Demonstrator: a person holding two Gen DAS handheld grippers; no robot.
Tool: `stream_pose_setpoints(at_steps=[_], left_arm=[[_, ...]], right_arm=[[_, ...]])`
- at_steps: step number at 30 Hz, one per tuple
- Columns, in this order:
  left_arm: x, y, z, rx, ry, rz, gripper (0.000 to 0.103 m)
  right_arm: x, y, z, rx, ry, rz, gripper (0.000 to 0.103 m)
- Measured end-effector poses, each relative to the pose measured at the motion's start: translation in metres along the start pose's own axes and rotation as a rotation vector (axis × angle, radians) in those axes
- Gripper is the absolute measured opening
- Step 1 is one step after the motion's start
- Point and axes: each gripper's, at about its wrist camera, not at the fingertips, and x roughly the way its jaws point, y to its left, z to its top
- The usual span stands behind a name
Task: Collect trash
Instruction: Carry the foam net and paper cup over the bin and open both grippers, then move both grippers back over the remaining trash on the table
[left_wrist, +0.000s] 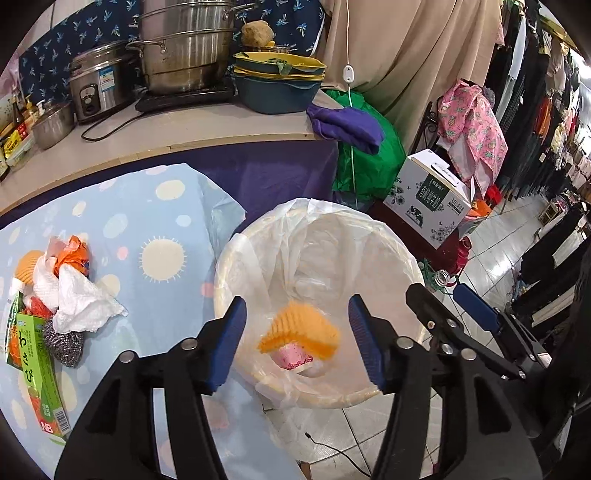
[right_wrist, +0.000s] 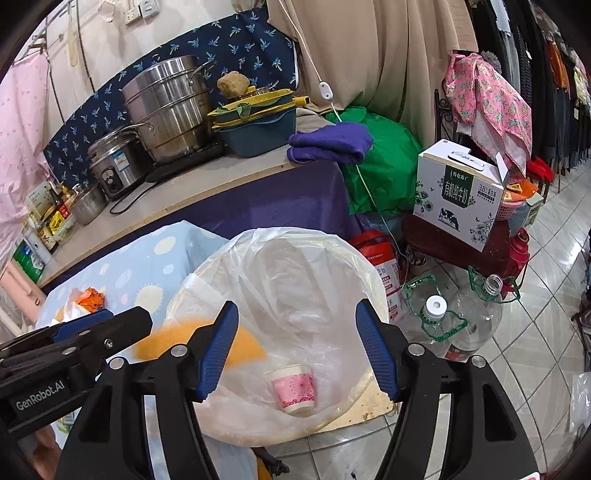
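Two grippers hung over the lined trash bin (left_wrist: 388, 236) when these views were taken, and neither had hold of anything. Your left gripper (left_wrist: 297, 341) stood with its blue pads parted to a moderate gap; the orange foam fruit net (left_wrist: 299, 330) showed between them in that view, but lower down, inside the bin's clear plastic liner, and the pads did not touch it. From the right wrist view that net was only an orange blur partly behind the gripper's near finger, so I cannot tell whether it had come to rest. Your right gripper (right_wrist: 297, 347) was likewise parted, nothing between its pads, pointed down into the bin. A pink-and-white paper cup (right_wrist: 293, 387) lay in the liner below it, tilted with its mouth toward the upper left, and in the left wrist view it sat just under the net.

Some trash was left on the light blue spotted cloth (left_wrist: 159, 206) to the left of the bin: crumpled white tissue (left_wrist: 79, 299), an orange wrapper (left_wrist: 72, 254), another orange foam net (left_wrist: 27, 266), a steel scouring ball (left_wrist: 62, 341) and a green wasabi box (left_wrist: 35, 365), all heaped together and touching.

Two clear plastic jugs (right_wrist: 458, 317) stood on the tiled floor just right of the bin.
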Motion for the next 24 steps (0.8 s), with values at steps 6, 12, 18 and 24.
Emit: stream_pose_setpoints(at_steps=[6, 12, 18, 24], left_arm=[[-0.007, 0.010, 0.002, -0.027, -0.022, 0.022, 0.065], [-0.019, 0.022, 0.000, -0.054, -0.047, 0.045, 0.070], [-0.039, 0.046, -0.009, -0.100, -0.088, 0.096, 0.076], [-0.057, 0.086, -0.025, -0.186, -0.100, 0.177, 0.081]], right_arm=[[-0.005, 0.004, 0.002, -0.001, -0.010, 0.008, 0.067], [-0.013, 0.016, 0.002, -0.020, -0.025, 0.026, 0.068], [-0.022, 0.037, 0.001, -0.053, -0.034, 0.050, 0.069], [-0.028, 0.063, -0.006, -0.097, -0.029, 0.088, 0.070]])
